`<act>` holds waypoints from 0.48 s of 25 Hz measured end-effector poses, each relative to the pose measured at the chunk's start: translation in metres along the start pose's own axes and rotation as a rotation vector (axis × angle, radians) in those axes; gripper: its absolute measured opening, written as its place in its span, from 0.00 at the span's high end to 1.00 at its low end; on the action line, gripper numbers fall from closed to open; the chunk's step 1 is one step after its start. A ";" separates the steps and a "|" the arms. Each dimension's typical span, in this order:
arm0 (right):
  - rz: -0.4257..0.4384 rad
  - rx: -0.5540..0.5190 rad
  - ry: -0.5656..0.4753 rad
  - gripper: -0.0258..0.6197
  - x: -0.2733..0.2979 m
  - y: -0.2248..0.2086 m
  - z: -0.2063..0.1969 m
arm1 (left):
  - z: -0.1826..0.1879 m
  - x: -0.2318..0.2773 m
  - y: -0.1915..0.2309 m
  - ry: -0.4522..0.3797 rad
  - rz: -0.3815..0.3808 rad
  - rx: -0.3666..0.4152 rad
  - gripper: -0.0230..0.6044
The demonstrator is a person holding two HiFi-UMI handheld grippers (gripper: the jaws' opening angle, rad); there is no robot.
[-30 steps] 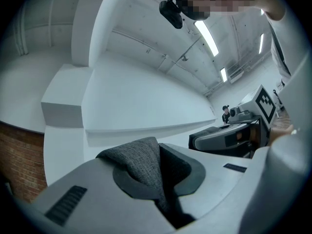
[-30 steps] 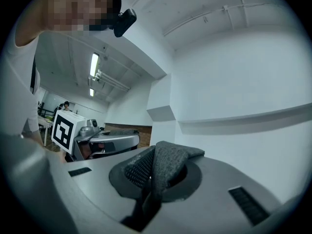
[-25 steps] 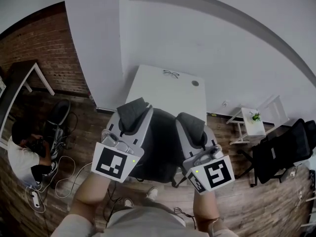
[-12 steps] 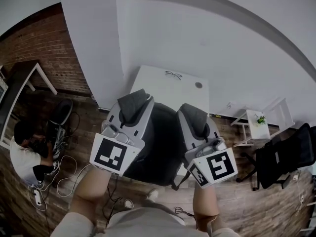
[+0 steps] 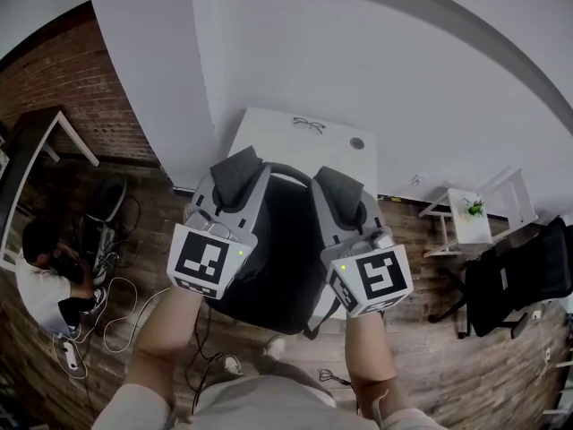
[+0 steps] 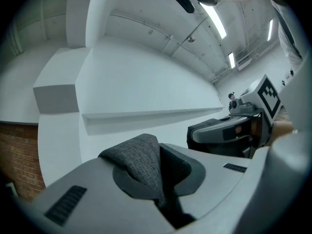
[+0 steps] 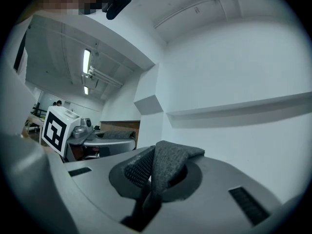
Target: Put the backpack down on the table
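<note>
A dark backpack (image 5: 282,249) hangs between my two grippers, just over the near edge of a white table (image 5: 277,146). My left gripper (image 5: 236,174) is shut on a grey fabric shoulder strap (image 6: 141,162), which bunches up between the jaws in the left gripper view. The right gripper (image 5: 339,189) is shut on the other grey strap (image 7: 166,164). Both grippers point roughly level toward the white wall. The backpack's lower part is hidden behind the marker cubes and my arms.
A pair of glasses (image 5: 310,125) and a round cable hole (image 5: 356,142) are at the table's far side. A person (image 5: 43,280) sits on the floor at left among cables. A small white side table (image 5: 472,219) and a black chair (image 5: 519,285) stand at right.
Both grippers have carried the backpack forward and a little down toward the table. The bag now covers more of the table's near edge. Both grips are unchanged.
</note>
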State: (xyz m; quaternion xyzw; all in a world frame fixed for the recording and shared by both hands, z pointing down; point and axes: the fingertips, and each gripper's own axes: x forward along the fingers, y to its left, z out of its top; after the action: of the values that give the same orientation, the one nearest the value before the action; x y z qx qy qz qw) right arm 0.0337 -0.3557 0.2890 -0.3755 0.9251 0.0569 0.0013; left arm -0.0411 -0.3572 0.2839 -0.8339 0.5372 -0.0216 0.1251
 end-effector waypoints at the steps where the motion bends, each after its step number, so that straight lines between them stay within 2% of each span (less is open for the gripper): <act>1: 0.002 -0.002 0.006 0.88 0.002 -0.002 -0.004 | -0.007 0.002 0.000 0.011 0.001 -0.006 0.90; 6: 0.003 -0.007 0.033 0.88 0.009 -0.004 -0.025 | -0.037 0.005 0.000 0.068 0.000 -0.011 0.90; 12: 0.010 -0.007 0.055 0.88 0.016 -0.002 -0.052 | -0.071 0.012 -0.003 0.148 -0.016 -0.053 0.90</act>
State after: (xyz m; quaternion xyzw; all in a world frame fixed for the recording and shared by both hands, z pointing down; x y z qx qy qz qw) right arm 0.0264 -0.3739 0.3400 -0.3726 0.9263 0.0498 -0.0256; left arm -0.0459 -0.3798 0.3523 -0.8373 0.5386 -0.0700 0.0630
